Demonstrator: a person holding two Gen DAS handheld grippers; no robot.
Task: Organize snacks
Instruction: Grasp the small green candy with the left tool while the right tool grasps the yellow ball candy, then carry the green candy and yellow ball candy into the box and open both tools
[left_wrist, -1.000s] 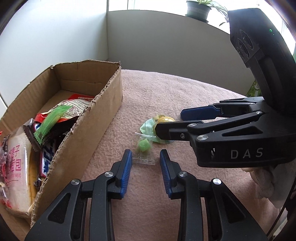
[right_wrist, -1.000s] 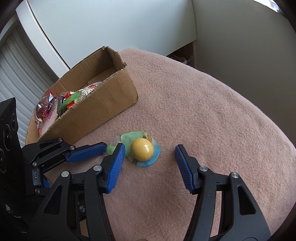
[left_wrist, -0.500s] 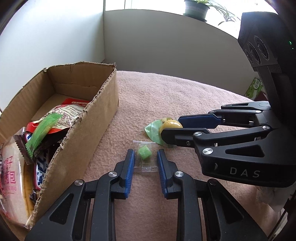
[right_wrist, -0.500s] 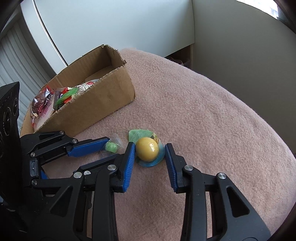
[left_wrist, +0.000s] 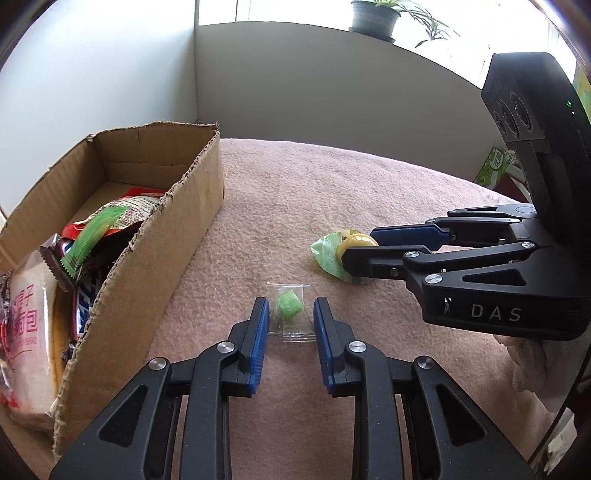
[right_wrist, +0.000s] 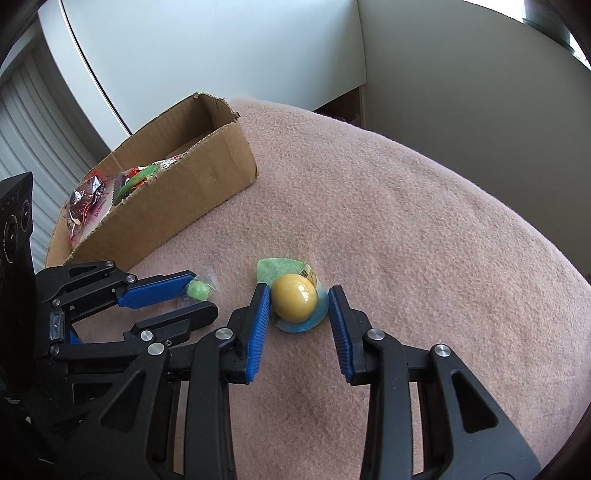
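Both hand-held grippers narrowed: left (left_wrist: 288, 321) around green candy (left_wrist: 289, 303), right (right_wrist: 297, 310) around jelly cup (right_wrist: 294, 298).

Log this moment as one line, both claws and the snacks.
left claw shut on green candy packet | right claw shut on yellow snack | both snacks on pink cloth | cardboard box beside

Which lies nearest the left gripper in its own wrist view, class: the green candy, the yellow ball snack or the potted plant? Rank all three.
1. Green candy: between the left gripper fingers.
2. Yellow ball snack: ahead, to the right.
3. Potted plant: far back on the ledge.
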